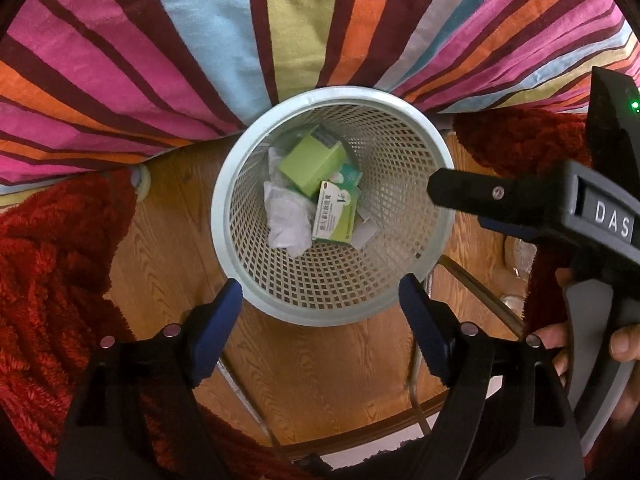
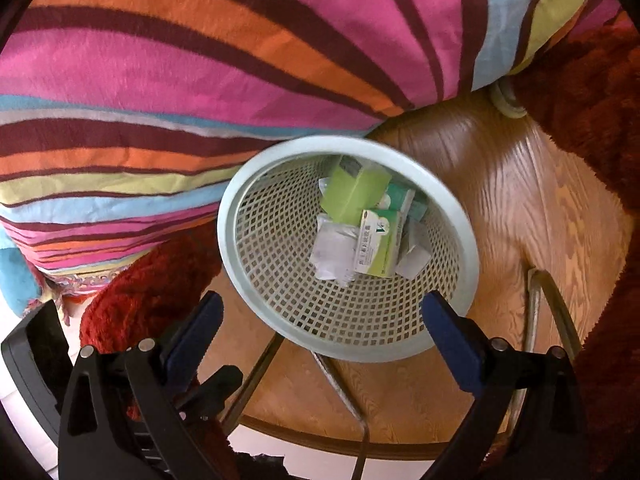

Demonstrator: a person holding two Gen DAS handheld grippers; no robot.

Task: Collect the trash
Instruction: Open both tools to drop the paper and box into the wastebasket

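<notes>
A pale mesh waste basket (image 1: 224,216) stands on the round wooden table, also in the right wrist view (image 2: 230,224). Inside lie a plain green box (image 1: 312,164), a green-and-white medicine box (image 1: 334,216) and crumpled white paper (image 1: 286,212); the same boxes (image 2: 356,194) (image 2: 378,242) and paper (image 2: 334,248) show from the right. My left gripper (image 1: 322,300) is open and empty above the basket's near rim. My right gripper (image 2: 322,316) is open and empty over the near rim; its finger (image 1: 472,194) reaches over the basket's right side.
A striped blanket (image 1: 200,40) lies behind the basket. A red shaggy throw (image 1: 52,248) flanks the table on both sides. Bare wooden tabletop (image 2: 520,208) shows right of the basket, with metal chair rails (image 2: 536,320) below. A person's hand (image 1: 624,340) holds the right gripper's handle.
</notes>
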